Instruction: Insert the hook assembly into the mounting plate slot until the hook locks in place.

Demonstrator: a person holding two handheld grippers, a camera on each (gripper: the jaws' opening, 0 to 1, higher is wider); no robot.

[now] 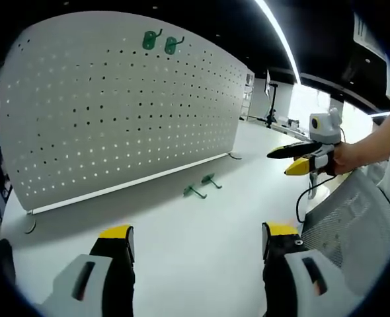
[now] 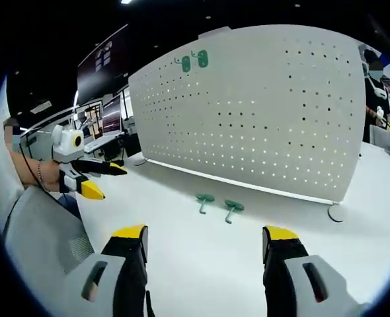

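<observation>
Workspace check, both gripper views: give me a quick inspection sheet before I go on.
Surface: white table, bare around the hooks.
Job's things: upright white pegboard; two green hooks on pegboard near its top edge; two green hooks on table in front of the pegboard, apart from both grippers.
Clutter: nothing seen.
Grippers: left gripper open, empty; right gripper open, empty.
Cables: dark cable hanging below the right gripper.
Surroundings: monitors, ceiling light strip.
</observation>
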